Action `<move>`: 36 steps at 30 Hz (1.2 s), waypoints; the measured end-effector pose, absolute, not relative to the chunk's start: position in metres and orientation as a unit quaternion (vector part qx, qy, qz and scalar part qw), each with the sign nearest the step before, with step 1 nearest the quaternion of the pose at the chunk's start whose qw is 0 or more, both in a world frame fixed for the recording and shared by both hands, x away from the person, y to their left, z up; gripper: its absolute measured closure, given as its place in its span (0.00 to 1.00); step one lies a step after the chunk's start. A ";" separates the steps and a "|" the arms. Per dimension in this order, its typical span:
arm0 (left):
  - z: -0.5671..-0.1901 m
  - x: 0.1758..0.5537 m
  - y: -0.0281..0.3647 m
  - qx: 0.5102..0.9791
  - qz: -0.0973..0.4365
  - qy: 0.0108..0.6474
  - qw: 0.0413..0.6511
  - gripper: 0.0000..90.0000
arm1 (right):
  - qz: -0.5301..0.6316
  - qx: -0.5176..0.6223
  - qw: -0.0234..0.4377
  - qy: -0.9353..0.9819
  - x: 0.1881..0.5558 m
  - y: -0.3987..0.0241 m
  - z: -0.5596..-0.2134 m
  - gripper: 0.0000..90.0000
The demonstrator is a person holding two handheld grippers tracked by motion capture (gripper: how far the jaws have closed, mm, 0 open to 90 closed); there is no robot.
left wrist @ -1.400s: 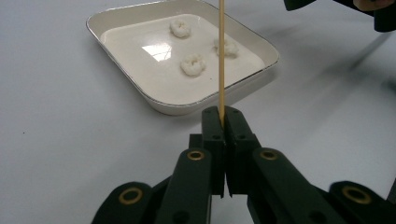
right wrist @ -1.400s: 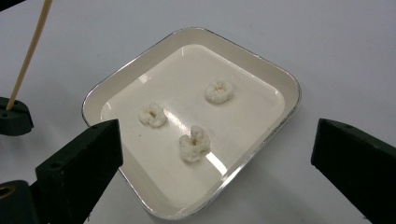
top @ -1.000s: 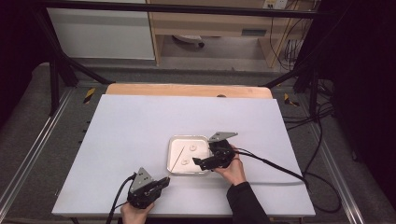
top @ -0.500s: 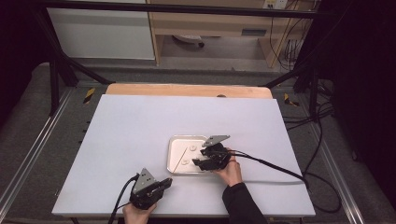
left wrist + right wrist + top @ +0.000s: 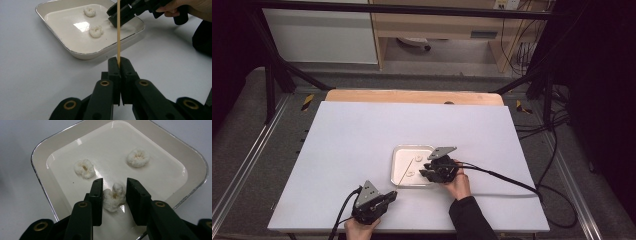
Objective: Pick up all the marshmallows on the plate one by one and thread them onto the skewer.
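**Three puffs in the tray, one between the fingers**

Three white ring-shaped puffs lie in the cream tray (image 5: 42, 187) at frame centre on the tabletop (image 5: 362, 140). The right gripper (image 5: 113, 195) has been closing around the nearest puff (image 5: 113, 196), its fingers flanking it, contact uncertain. At lower left, the left gripper (image 5: 119, 65) keeps its fingers clenched on a wooden skewer (image 5: 118, 30), pointed toward the tray, likely ready for threading.
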State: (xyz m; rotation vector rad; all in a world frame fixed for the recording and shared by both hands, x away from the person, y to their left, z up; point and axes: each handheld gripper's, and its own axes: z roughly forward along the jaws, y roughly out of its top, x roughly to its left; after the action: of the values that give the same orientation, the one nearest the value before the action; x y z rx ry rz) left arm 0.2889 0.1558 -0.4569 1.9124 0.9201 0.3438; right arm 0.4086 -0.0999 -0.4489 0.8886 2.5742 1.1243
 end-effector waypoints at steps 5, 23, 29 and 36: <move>-0.457 0.288 0.154 0.784 0.143 0.374 0.475 0.98 | 0.387 0.308 0.085 0.865 0.409 -0.102 -0.446 0.78; -0.456 0.284 0.150 0.783 0.151 0.364 0.482 0.98 | 0.509 0.334 0.001 0.794 0.400 -0.131 -0.391 0.78; -0.456 0.283 0.148 0.782 0.152 0.360 0.486 0.98 | 0.540 0.340 -0.022 0.770 0.401 -0.138 -0.379 0.78; -0.456 0.282 0.144 0.783 0.155 0.351 0.489 0.98 | 0.571 0.348 -0.047 0.742 0.404 -0.143 -0.368 0.78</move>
State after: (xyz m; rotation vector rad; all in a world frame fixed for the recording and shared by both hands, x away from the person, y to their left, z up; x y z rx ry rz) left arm 0.2825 0.1440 -0.4559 1.9040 0.8530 0.3760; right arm 0.4036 -0.1432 -0.3683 1.1279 2.4024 1.8503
